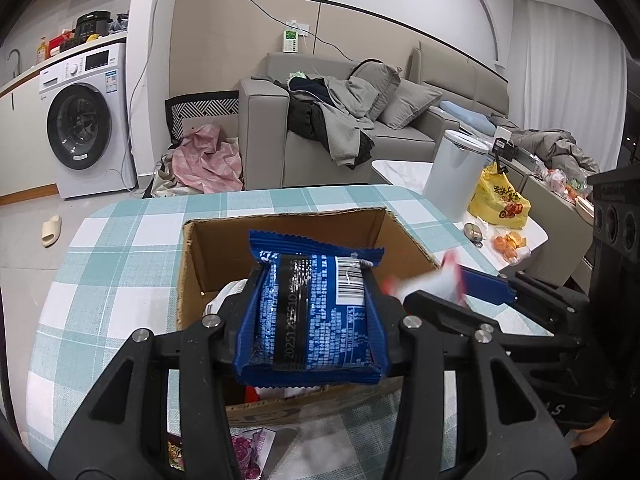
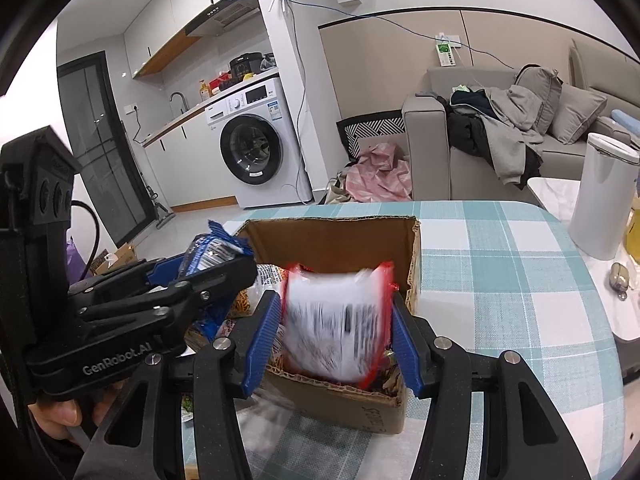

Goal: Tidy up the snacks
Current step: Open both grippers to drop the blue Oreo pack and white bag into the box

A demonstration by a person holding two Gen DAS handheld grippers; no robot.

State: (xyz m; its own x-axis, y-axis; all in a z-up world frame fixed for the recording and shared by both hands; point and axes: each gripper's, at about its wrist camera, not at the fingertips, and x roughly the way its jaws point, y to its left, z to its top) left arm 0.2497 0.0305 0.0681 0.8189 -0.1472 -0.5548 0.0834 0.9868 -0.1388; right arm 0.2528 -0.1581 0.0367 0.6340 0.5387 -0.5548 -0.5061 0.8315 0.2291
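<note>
An open cardboard box (image 1: 188, 280) stands on the teal checked tablecloth (image 1: 120, 280). My left gripper (image 1: 314, 280) hangs over it, shut on a blue snack packet (image 1: 312, 320) held flat between the pads. In the right wrist view, my right gripper (image 2: 334, 300) is above the box (image 2: 332, 240). A white packet with red edges (image 2: 336, 328) sits between its blue pads (image 2: 262, 336), blurred, while the pads look sharp and stand apart from it. Other snack packets (image 2: 260, 280) lie in the box. The left gripper (image 2: 212, 264) with its blue packet (image 2: 216, 248) shows at the left.
Loose snack packets (image 1: 248, 452) lie on the cloth in front of the box. A white bin (image 2: 600, 200), a yellow bag (image 1: 498, 200) and oranges (image 1: 508, 244) are to the right. A hand (image 2: 60, 412) holds the left gripper. A sofa and a washing machine stand behind.
</note>
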